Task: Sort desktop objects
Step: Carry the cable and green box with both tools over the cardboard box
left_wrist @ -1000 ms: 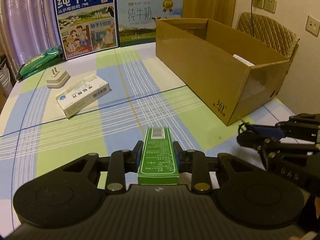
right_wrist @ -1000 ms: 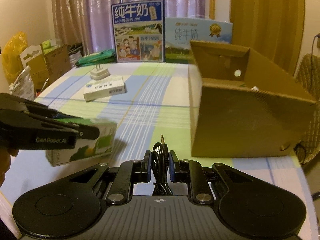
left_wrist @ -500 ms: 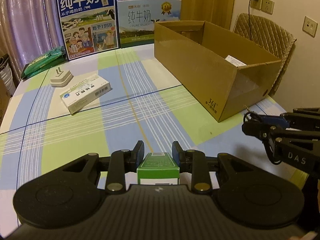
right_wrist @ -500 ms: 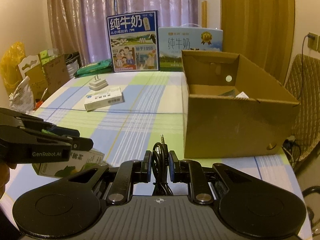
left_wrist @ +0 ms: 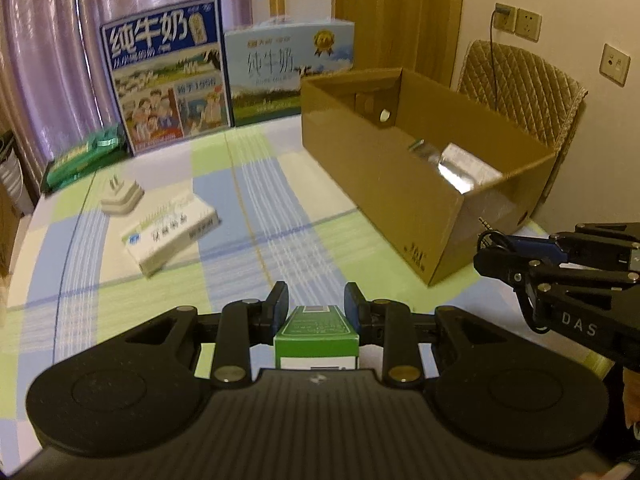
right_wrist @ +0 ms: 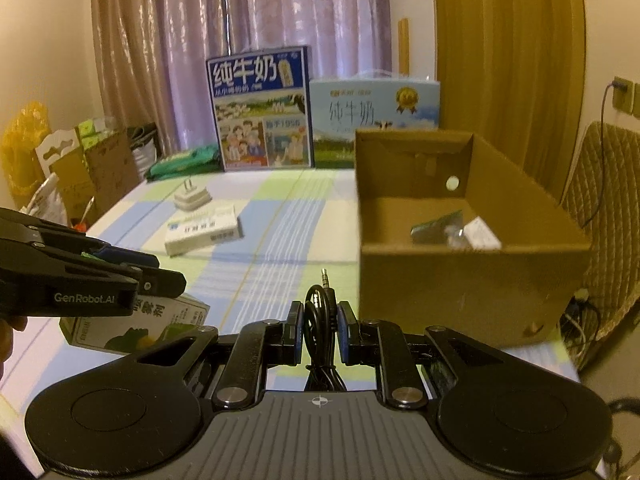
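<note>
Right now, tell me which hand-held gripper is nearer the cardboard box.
Right. The right hand-held gripper, shut on the black audio cable, sits just before the cardboard box near wall. The left hand-held gripper, holding the green box, is farther out over the table.

at the far edge of my table [left_wrist: 132, 300], with its checked cloth, two milk cartons stand upright side by side: a dark blue one [right_wrist: 259, 114] and a pale blue one [right_wrist: 376, 114]. behind them hang purple curtains [right_wrist: 240, 32]. a quilted chair [left_wrist: 520, 92] sits to my right, under wall sockets [left_wrist: 528, 24]. a yellow bag [right_wrist: 24, 136] and paper bags [right_wrist: 80, 168] stand left of the table.
</note>
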{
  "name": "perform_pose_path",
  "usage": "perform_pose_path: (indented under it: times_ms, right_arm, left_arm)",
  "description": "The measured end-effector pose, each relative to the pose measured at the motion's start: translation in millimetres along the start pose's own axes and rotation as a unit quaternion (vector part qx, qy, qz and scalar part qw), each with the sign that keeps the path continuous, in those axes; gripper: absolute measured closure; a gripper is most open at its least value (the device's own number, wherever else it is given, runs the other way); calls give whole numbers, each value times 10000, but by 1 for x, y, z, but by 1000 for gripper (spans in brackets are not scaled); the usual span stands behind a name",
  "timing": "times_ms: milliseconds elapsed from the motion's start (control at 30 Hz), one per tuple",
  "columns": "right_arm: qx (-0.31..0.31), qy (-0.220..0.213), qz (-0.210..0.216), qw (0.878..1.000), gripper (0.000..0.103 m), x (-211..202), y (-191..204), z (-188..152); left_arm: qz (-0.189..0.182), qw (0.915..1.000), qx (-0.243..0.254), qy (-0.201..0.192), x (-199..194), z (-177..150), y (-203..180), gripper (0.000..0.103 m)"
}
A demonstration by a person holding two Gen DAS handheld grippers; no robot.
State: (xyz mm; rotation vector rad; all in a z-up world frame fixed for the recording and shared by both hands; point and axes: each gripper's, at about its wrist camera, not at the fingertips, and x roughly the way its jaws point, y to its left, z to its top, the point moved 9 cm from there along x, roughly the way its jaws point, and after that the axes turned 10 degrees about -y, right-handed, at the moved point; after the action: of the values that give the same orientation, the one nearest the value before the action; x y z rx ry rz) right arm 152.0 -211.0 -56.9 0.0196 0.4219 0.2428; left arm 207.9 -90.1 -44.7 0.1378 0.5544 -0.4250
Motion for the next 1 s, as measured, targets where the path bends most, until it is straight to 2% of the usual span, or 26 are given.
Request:
perform_pose_path:
  times_ms: [567, 1000]
  right_arm:
    - [217, -257, -44, 9994, 89, -11, -46, 81]
    - [370, -399, -214, 9983, 89, -13, -87, 118]
  left_arm:
    - [-309, 9992, 168, -189, 4, 73, -40, 78]
    - [-589, 9974, 201, -370, 8, 119, -63, 78]
